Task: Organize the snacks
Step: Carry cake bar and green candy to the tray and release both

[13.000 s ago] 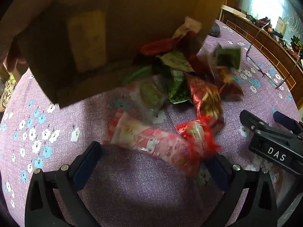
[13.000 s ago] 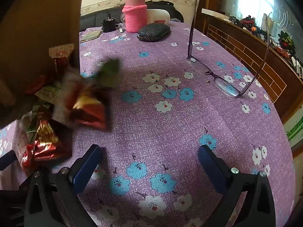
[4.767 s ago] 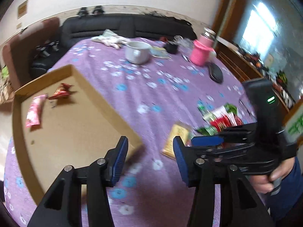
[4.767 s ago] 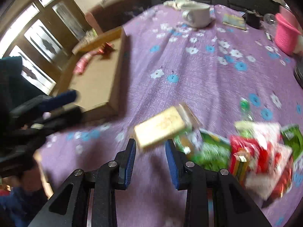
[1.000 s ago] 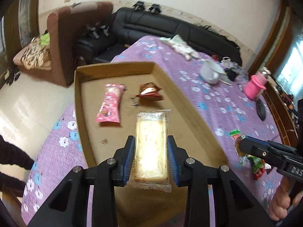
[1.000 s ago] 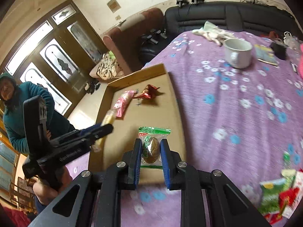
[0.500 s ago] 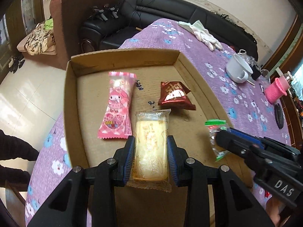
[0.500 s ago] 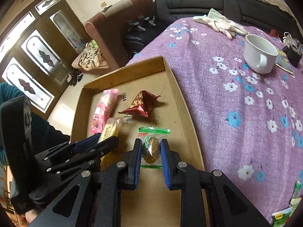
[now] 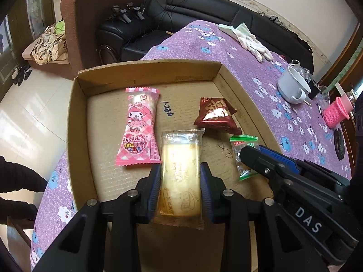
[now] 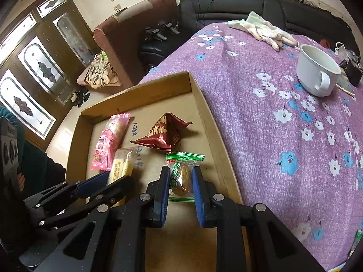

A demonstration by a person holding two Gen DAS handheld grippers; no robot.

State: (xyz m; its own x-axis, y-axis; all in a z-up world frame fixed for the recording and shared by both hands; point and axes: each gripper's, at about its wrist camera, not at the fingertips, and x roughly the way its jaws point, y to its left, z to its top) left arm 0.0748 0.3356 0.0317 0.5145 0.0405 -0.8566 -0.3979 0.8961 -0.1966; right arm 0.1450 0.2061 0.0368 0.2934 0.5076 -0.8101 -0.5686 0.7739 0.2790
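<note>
My left gripper point(image 9: 180, 170) is shut on a yellow cake in a clear wrapper point(image 9: 181, 165) and holds it low over the cardboard tray point(image 9: 77, 136). My right gripper point(image 10: 181, 172) is shut on a small green-edged packet with a brown snack point(image 10: 181, 174), also low over the tray point(image 10: 211, 136), to the right of the cake point(image 10: 121, 165). A pink My Melody packet point(image 9: 139, 133) and a dark red packet point(image 9: 215, 115) lie on the tray floor ahead; both also show in the right wrist view, pink point(image 10: 109, 145) and dark red point(image 10: 162, 133).
The tray sits at the edge of a table with a purple flowered cloth point(image 10: 283, 113). A white mug point(image 10: 315, 70), white gloves point(image 10: 265, 31) and a pink knitted cup point(image 9: 335, 111) stand further back. A sofa and armchair are beyond the table.
Both grippers have moved forward and down into the tray with their snacks. The pink and dark red packets now look closer.
</note>
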